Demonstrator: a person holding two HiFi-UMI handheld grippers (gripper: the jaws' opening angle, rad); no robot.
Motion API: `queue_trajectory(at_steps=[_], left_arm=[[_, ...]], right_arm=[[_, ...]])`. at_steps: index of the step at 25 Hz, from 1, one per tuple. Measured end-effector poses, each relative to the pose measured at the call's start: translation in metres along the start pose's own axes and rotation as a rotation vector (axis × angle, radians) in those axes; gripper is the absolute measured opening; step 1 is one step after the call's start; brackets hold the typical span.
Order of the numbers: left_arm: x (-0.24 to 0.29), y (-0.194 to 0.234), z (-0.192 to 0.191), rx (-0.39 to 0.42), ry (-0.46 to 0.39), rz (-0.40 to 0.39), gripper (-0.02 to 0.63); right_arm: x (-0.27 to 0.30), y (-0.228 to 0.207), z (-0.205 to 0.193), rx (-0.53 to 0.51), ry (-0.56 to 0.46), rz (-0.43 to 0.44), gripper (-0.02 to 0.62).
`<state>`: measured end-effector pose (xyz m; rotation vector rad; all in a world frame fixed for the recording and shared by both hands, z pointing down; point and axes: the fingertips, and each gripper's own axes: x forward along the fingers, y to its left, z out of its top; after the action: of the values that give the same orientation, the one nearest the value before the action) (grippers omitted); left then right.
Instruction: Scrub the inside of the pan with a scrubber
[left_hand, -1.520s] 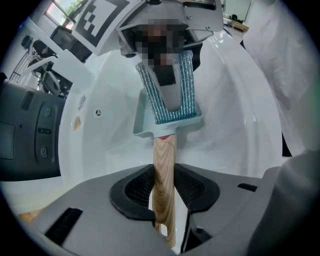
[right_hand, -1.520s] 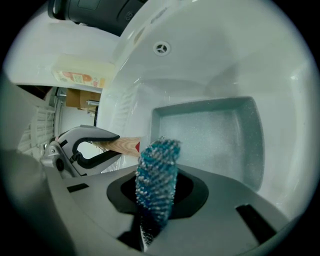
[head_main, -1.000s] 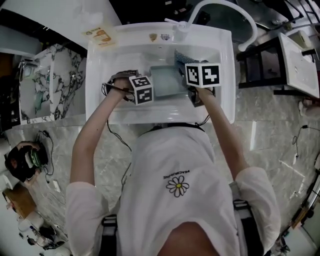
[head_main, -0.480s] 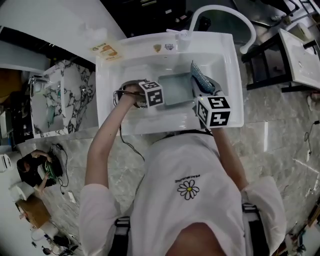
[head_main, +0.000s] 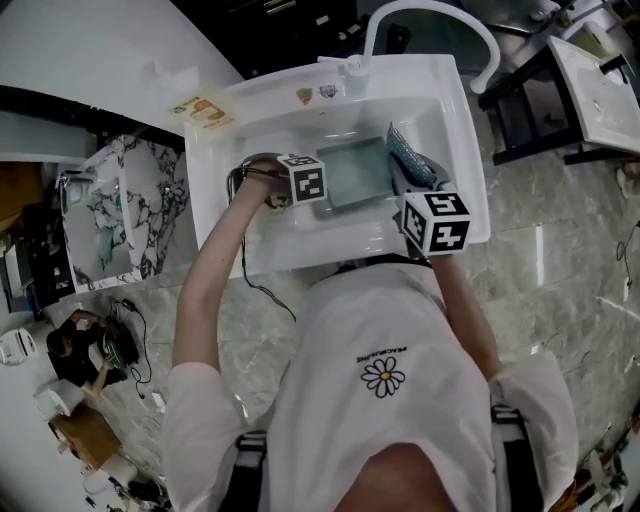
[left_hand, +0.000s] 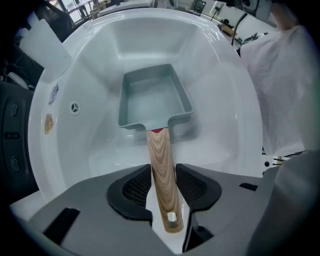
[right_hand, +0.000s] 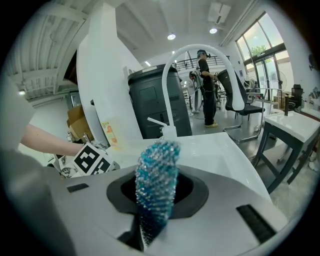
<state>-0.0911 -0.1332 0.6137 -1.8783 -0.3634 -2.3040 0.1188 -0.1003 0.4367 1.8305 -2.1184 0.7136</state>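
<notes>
Pan (left_hand: 150, 97) lies flat on the floor of the sink (left_hand: 225, 105), its wooden handle (left_hand: 161, 160) pointing back toward the left gripper (left_hand: 164, 177).

Left gripper: jaws have just been opening. The handle runs between the pads, but they look slack on it, close alongside rather than clamped.

Right gripper (right_hand: 157, 200): jaws closed on the blue scrubber (right_hand: 156, 175), which stands up out of them. It is raised over the right-hand rim of the sink, apart from the pan (head view).

Risks, as judged:
- Unbraced pan — if the scrubber presses into the pan with the left jaws this loose, the pan will likely skate or swing on the smooth basin.
- Re-closing off-centre on the rounded handle could roll it and tip the pan.
- The scrubber is soft and held by its lower end — side load may bend it or work it out of the jaws.
</notes>
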Motion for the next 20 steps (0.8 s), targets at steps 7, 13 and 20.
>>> queue_trajectory(at_steps=[7,13,20], left_arm=[[-0.001,0.002,-0.001,0.001,0.019,0.012,0.182],[-0.002,0.005,0.000,-0.001,0.013,0.025,0.217],[-0.012,-0.004,-0.002,-0.007,0.005,-0.007,0.258]], right_arm=[[-0.002,-0.002,-0.004,0.018,0.008,0.004,0.057],[0.000,-0.003,-0.003,0.023,0.014,0.012,0.057],[0.002,-0.001,0.003,0.034,0.008,0.029,0.057]])
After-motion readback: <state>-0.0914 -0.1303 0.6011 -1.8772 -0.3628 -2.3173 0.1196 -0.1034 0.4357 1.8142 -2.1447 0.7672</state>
